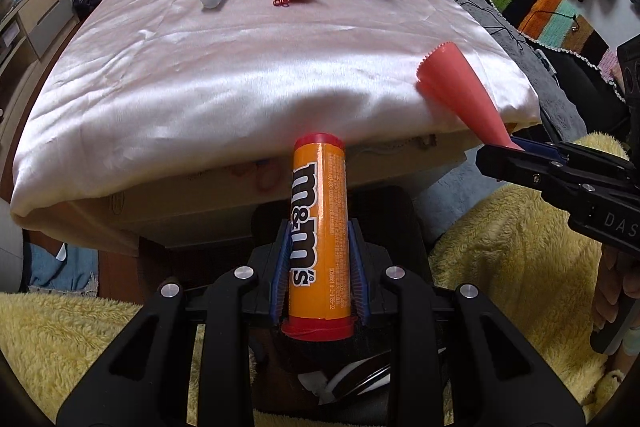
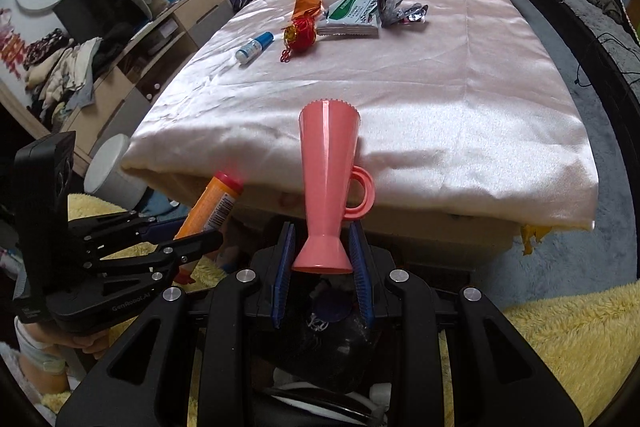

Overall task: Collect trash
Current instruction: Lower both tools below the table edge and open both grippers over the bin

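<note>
The pink-sheeted bed (image 1: 280, 67) carries the leftover litter at its far end; below both tools a dark trash bag (image 2: 320, 343) gapes, so each item is best lowered over that mouth before the pads let go. The left tool (image 1: 319, 267) clamps an orange tube (image 1: 320, 227) reading "m&m's"; the right tool (image 2: 322, 263) grips a pink cup (image 2: 328, 187) by its foot.

My left gripper (image 1: 319, 263) grips an orange tube (image 1: 320, 235) reading "m&m's". "GenRobot.AI" is printed on its body; "DAS" shows on my right gripper's (image 2: 324, 259) side.
</note>
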Motion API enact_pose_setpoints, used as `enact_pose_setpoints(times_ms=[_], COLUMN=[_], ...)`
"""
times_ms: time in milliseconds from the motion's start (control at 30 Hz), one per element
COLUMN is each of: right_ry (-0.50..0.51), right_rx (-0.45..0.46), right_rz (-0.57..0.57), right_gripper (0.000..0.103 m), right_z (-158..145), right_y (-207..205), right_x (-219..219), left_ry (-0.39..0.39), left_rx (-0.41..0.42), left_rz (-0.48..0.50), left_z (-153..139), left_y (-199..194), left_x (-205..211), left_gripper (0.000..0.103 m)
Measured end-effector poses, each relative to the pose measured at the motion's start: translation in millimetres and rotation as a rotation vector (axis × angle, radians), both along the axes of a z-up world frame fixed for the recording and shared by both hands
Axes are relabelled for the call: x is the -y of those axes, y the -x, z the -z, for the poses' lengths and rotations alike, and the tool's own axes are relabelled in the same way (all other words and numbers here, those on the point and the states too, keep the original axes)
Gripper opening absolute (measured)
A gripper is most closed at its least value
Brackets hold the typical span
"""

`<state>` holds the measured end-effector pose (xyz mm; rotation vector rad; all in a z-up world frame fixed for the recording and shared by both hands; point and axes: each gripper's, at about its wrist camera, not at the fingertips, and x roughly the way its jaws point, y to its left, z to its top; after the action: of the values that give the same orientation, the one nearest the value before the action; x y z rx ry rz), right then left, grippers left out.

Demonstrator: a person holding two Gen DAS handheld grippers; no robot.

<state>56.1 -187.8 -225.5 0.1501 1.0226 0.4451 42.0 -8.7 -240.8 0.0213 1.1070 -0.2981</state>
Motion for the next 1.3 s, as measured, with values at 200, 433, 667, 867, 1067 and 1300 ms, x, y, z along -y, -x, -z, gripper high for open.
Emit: enact_pose_setpoints(times_ms=[200,433,667,867,1067,1300], right_ry=[0.018,0.04,0.053,0.038,0.034,0.022], right_rx=[-0.039,-0.089,-0.121,-0.15,-0.157,-0.149], right_rz=[-0.007,-0.019,-0.018,-0.022,0.002,0.027], right_gripper=[0.029,0.029,0.029,0.031,0.053,0.057], right_z=[18,39,48,50,50,46], right_y=[6,7,6,3,2,0], right_x=[-5,-12,-14,-15,-12,-6], left_ry=[-0.003,-0.017,-0.03,-0.029,-0.038,-0.044], left_rx=[-0.04,-0.099,-0.141,-0.157,-0.157,-0.135], left_rz=[-0.001,0.006,-0.008,-0.012,-0.03,-0.032], left_z=[17,35,47,49,49,39], left_y=[7,9,7,7,7,7], left_x=[0,5,9,8,3,2], left_gripper=[0.026,0.026,0.026,0.026,0.044,0.053])
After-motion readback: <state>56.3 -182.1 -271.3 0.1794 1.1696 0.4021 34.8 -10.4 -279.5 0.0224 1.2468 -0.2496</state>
